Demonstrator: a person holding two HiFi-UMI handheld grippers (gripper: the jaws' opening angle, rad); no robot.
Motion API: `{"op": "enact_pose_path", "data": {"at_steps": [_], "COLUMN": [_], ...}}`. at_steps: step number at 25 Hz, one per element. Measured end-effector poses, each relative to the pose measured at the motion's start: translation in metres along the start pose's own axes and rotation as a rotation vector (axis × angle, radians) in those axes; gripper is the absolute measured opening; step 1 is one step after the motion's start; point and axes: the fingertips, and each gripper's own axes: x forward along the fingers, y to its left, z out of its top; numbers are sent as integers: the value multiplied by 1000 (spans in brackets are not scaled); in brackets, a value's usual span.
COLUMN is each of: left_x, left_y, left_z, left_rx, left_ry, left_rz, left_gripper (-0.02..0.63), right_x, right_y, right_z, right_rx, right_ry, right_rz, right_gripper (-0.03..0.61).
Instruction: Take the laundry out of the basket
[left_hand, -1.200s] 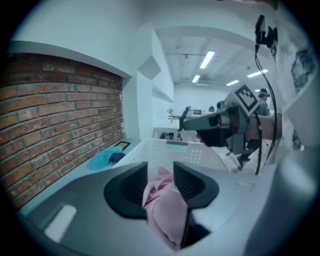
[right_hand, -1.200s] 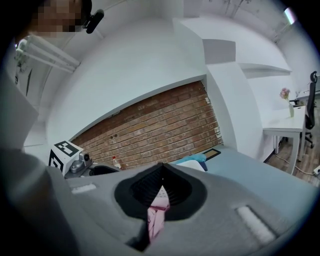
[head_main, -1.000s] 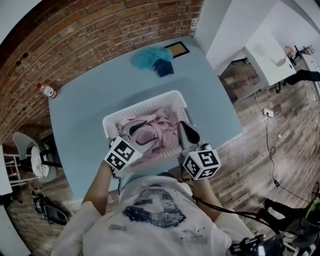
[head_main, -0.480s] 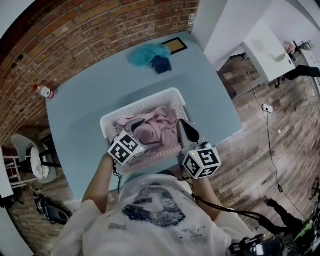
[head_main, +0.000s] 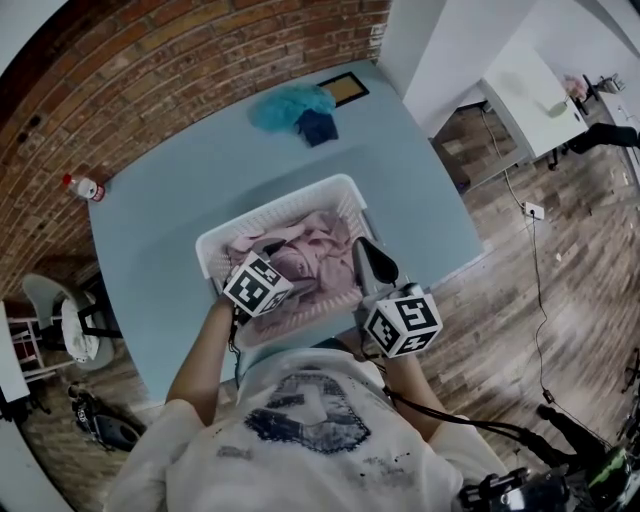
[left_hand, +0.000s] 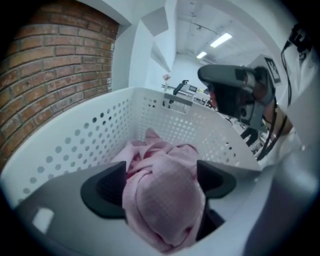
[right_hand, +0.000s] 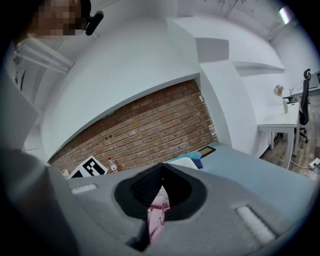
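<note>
Your left gripper (left_hand: 160, 187) has dropped into the basket (head_main: 280, 205), its fingers (left_hand: 102, 192) just spread wide around the pink laundry (left_hand: 162, 152) but not yet pinching it, while your right gripper (right_hand: 160, 170) waits at the rim, fingers pressed together.

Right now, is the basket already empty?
No, a heap of pink laundry lies inside the white basket.
</note>
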Motion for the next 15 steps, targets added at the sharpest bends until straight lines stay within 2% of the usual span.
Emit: {"op": "enact_pose_path", "data": {"at_steps": [6, 8, 10, 11, 15], "left_x": [13, 16, 17, 17, 17], "left_y": [5, 7, 9, 9, 10], "left_z": [-12, -17, -21, -23, -25], "left_rx": [-29, -53, -60, -59, -66], "left_ry": [44, 58, 70, 71, 67], "left_rz": [-18, -20, -19, -17, -13], "left_gripper": [432, 379, 288, 262, 225], "right_x": [0, 0, 1, 2, 3], "right_y": [-3, -4, -3, -3, -3], "right_z": [-1, -1, -1, 0, 0], "right_rx": [2, 3, 2, 2, 1], "right_ry": [0, 0, 1, 1, 5], "right_rz": [-3, -3, 0, 2, 8], "right_gripper": [-3, -3, -3, -3, -3]}}
